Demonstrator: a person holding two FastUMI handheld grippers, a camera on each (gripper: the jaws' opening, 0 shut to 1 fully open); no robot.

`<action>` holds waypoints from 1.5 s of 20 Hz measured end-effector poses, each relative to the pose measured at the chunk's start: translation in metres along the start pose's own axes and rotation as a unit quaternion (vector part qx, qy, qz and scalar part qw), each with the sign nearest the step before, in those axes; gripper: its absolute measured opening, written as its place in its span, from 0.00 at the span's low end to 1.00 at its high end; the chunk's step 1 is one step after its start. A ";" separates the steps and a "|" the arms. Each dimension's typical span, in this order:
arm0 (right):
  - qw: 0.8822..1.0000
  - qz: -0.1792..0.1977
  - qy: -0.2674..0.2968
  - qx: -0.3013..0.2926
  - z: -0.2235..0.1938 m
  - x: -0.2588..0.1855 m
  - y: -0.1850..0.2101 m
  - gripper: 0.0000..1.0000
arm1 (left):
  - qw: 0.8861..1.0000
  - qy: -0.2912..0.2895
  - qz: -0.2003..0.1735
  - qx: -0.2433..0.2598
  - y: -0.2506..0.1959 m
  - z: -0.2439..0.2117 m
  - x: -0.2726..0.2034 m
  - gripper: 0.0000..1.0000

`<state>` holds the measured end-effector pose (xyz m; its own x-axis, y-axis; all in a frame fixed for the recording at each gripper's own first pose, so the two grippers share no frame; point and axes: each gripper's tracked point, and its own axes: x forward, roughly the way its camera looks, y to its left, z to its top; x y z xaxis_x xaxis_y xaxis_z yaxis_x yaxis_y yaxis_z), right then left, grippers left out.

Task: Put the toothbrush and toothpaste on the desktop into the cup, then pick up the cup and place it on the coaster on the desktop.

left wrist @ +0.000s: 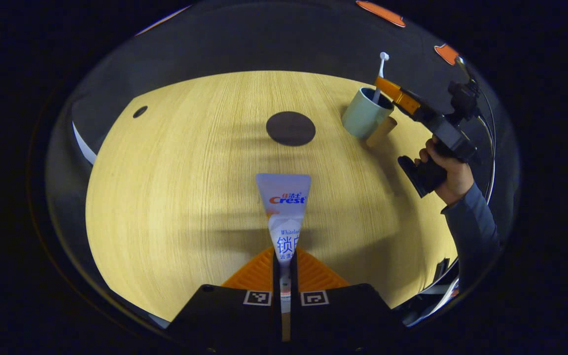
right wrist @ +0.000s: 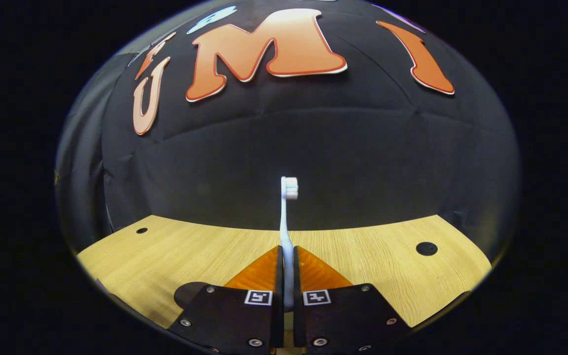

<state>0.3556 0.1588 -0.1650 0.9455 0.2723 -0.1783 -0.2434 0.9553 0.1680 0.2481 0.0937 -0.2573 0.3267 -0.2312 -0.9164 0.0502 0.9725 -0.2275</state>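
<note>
My left gripper (left wrist: 284,254) is shut on the narrow end of a white toothpaste tube (left wrist: 284,197), which points forward above the wooden desktop (left wrist: 175,197). Beyond it lies the dark round coaster (left wrist: 290,128). At the far right stands a pale green cup (left wrist: 363,116). The right gripper (left wrist: 396,93), held by a hand (left wrist: 454,172), hovers over the cup's rim. It grips a white toothbrush (left wrist: 381,69) whose lower end dips into the cup. In the right gripper view my right gripper (right wrist: 288,254) is shut on the upright toothbrush (right wrist: 286,217), bristles at the top.
A tan cylinder (left wrist: 381,132) lies against the cup's near side. Small dark holes (left wrist: 140,111) (right wrist: 426,248) sit in the desktop. A sleeve (left wrist: 476,231) runs along the desk's right edge. A dark round shape (right wrist: 188,293) shows low on the left beside my right gripper.
</note>
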 end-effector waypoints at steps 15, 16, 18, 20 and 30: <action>0.987 -0.006 0.160 0.008 -0.030 -0.109 -0.020 0.83 | 0.975 -0.215 -0.035 0.047 -0.040 0.156 0.015 0.07; 0.986 -0.004 0.166 0.008 -0.034 -0.117 -0.021 0.90 | 0.970 -0.233 -0.040 0.049 -0.041 0.167 0.016 0.07; 0.983 -0.003 0.181 0.011 -0.042 -0.130 -0.024 0.96 | 0.960 -0.273 -0.047 0.050 -0.052 0.189 0.011 0.07; 0.981 0.003 0.193 0.018 -0.051 -0.142 -0.023 0.98 | 0.949 -0.306 -0.046 0.055 -0.061 0.209 0.017 0.07; 0.973 0.035 0.229 0.023 -0.092 -0.165 -0.030 0.98 | 0.873 -0.479 -0.087 0.017 -0.101 0.299 0.030 0.07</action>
<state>0.1867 0.0954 -0.2294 0.7290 0.3693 -0.5763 -0.2836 0.9293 0.2367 0.5348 -0.0034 -0.1637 0.9503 -0.2613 -0.1690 0.2001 0.9290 -0.3113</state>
